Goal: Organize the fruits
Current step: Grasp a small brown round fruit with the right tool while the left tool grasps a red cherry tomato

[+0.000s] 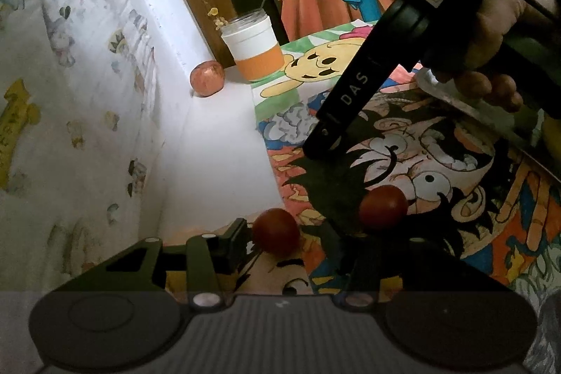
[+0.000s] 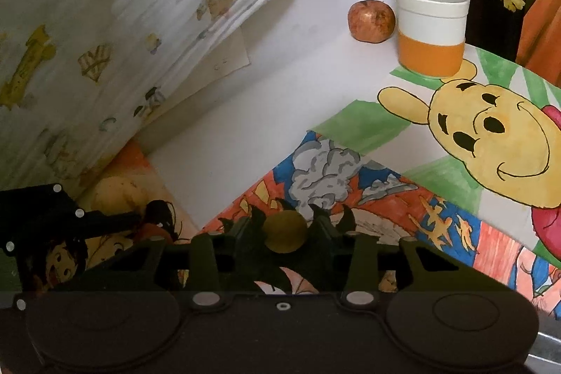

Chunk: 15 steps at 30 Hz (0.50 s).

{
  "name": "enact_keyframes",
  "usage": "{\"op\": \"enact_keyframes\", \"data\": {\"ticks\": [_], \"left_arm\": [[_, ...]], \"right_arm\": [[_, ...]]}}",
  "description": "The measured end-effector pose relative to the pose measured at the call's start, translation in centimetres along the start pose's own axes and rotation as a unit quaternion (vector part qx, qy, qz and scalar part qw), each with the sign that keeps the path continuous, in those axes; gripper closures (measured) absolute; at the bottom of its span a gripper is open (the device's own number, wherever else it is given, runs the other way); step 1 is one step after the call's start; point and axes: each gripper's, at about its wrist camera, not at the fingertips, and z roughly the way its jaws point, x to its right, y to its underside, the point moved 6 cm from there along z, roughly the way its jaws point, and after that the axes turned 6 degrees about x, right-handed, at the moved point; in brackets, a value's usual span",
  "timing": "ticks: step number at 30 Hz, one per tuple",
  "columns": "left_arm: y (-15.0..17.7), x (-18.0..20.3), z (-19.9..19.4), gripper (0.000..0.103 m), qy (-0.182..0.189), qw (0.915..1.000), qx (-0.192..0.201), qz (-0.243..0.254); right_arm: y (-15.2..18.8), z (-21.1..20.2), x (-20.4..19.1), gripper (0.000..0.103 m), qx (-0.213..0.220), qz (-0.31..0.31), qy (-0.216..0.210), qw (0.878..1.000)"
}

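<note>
Right jaws: clamped on a small yellow-green fruit [image 2: 284,232], which sits squarely between my two fingers, low over the cartoon paintings [image 2: 368,198] on the table.

Left jaws: spread wide, gripping nothing; my left gripper [image 1: 298,233] hangs low over the same paintings.

Red fruit, near: one small red fruit [image 1: 276,231] lies just inside my left finger [image 1: 236,233], close to its tip and perhaps touching it.

Red fruit, far: a second red fruit [image 1: 383,207] lies towards my right finger, which is dark against the drawing and hard to make out.

Ahead of both jaws: a reddish, apple-like fruit [image 2: 371,20] sits beside an orange-and-white jar [image 2: 432,30] holding yellow flower sprigs, well apart from everything I am handling.

Right of my left jaws: my right gripper [image 1: 322,142] comes down in front of a metal rim [image 1: 452,100], possibly a bowl; too little shows to be sure.

Step in hand, my guess: carry the gripped fruit to its collecting place, then take the red ones.

How to do it well: keep the squeeze light, as so small a round fruit could pop out or bruise; lift clear before travelling; for the red fruit, centre one alone between the jaws so the other does not get nudged and roll.
</note>
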Motion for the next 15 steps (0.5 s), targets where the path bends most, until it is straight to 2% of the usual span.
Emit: {"op": "enact_keyframes", "data": {"ticks": [4,11,15], "left_arm": [[-0.11,0.09,0.35,0.052,-0.003,1.0000,-0.003,0.003],[-0.22,-0.13,0.65,0.057,-0.002,1.0000,-0.006,-0.004],[-0.22,-0.39,0.76,0.059,-0.004,0.9997,-0.009,-0.024]], "right_arm": [[0.09,-0.01,-0.05,0.072,-0.001,-0.002,-0.001,1.000],[0.13,0.08,-0.49,0.073,0.001,-0.005,-0.010,1.000],[0.44,-0.15,-0.87,0.073,-0.001,-0.003,-0.022,1.000]]}}
